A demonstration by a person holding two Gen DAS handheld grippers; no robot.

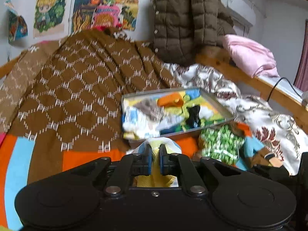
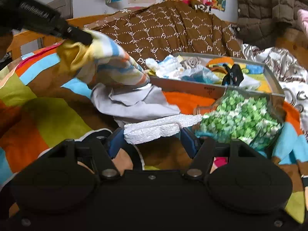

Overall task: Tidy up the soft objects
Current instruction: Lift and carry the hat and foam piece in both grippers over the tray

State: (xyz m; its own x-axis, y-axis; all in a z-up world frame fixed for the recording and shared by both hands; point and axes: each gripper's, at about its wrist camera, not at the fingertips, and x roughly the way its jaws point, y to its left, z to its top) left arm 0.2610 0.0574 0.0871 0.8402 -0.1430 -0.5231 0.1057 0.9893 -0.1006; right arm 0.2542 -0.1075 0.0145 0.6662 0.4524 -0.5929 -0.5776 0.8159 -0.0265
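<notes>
My left gripper (image 1: pixel 155 150) is shut on a striped yellow, white and blue cloth (image 1: pixel 159 179) and holds it above the bed; the right wrist view shows that cloth (image 2: pixel 111 61) hanging from the left gripper (image 2: pixel 84 36). A shallow cardboard box (image 2: pixel 192 87) holds several soft items; it also shows in the left wrist view (image 1: pixel 217 100). My right gripper (image 2: pixel 152 140) is open, its fingers on either side of a white foam piece (image 2: pixel 159 128) lying on the bed. A grey cloth (image 2: pixel 134 102) lies beyond the foam.
A bag of green and white pieces (image 2: pixel 242 119) lies right of the foam, in front of the box. A brown patterned quilt (image 1: pixel 77 88) is heaped behind. A brown puffer jacket (image 1: pixel 184 19) hangs on the wooden bed rail (image 1: pixel 259 80). A floral cloth (image 1: pixel 269 119) lies right.
</notes>
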